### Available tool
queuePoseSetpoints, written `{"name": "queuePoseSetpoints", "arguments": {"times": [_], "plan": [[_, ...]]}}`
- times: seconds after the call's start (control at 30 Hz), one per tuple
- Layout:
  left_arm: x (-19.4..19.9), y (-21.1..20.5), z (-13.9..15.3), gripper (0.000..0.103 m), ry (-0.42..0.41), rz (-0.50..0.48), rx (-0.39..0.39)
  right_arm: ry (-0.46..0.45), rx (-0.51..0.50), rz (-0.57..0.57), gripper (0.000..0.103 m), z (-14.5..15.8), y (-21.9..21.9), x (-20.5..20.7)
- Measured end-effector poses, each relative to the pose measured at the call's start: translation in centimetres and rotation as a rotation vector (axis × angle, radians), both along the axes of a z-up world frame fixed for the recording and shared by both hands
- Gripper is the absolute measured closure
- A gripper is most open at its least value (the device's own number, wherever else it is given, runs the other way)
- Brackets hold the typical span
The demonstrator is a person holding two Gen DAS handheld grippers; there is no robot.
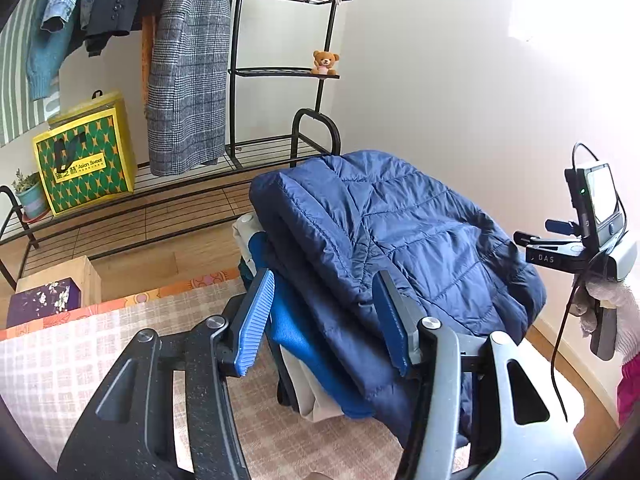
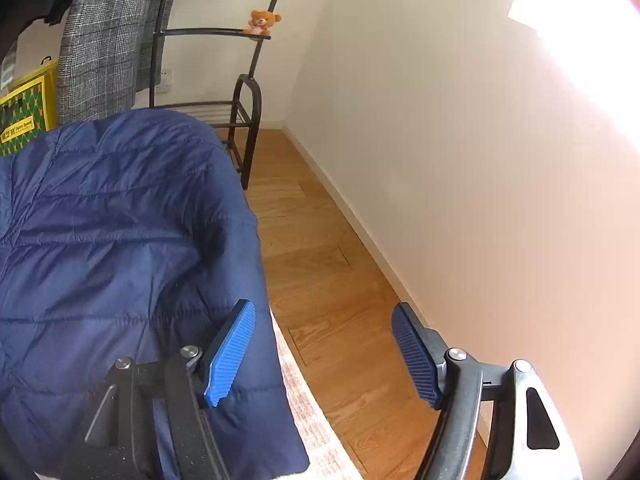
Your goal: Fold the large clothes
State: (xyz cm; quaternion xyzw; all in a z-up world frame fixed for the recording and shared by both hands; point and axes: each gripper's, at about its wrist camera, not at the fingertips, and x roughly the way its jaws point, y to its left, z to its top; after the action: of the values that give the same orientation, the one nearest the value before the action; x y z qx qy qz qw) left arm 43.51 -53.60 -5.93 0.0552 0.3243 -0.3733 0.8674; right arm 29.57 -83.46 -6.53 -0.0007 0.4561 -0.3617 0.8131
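Note:
A folded navy quilted jacket point(image 1: 408, 232) lies on top of a pile of folded clothes point(image 1: 304, 344) on the checked table cover point(image 1: 60, 364). My left gripper point(image 1: 324, 320) is open, its blue pads either side of the pile's near edge, not closed on it. My right gripper point(image 2: 324, 352) is open and empty at the jacket's point(image 2: 120, 248) right edge; its left pad point(image 2: 230, 354) lies over the fabric, its right pad over the floor. The right gripper's body also shows in the left wrist view point(image 1: 592, 240), beyond the pile.
A black metal rack point(image 1: 280, 72) with hanging coats, a teddy bear point(image 1: 325, 62) and a yellow-green bag point(image 1: 86, 164) stands behind the table. A white wall point(image 2: 460, 160) runs along the right. Wooden floor point(image 2: 332, 264) lies beside the table edge. A box point(image 1: 40, 300) sits at the left.

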Motion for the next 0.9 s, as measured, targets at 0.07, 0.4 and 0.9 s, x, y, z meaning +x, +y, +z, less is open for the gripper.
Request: {"name": "queuePoseSetpoints", "arguments": {"times": [0.07,0.4,0.9], "plan": [[-1.3,1.5,1.4,0.050,-0.011,-0.002,-0.013,0.056,0.022,-0.037,0.031,-1.0,-0.1,-1.2],[-9.3,8.9,8.8,0.038,-0.126,-0.012,-0.050,-0.104,0.088,-0.038,0.038,3.6,3.8,-9.0],[-23.1,20.1,16.4,0.028,-0.257,-0.032,-0.105,-0.388,0.048,0.194,0.030,17.4,21.9,-18.7]]}}
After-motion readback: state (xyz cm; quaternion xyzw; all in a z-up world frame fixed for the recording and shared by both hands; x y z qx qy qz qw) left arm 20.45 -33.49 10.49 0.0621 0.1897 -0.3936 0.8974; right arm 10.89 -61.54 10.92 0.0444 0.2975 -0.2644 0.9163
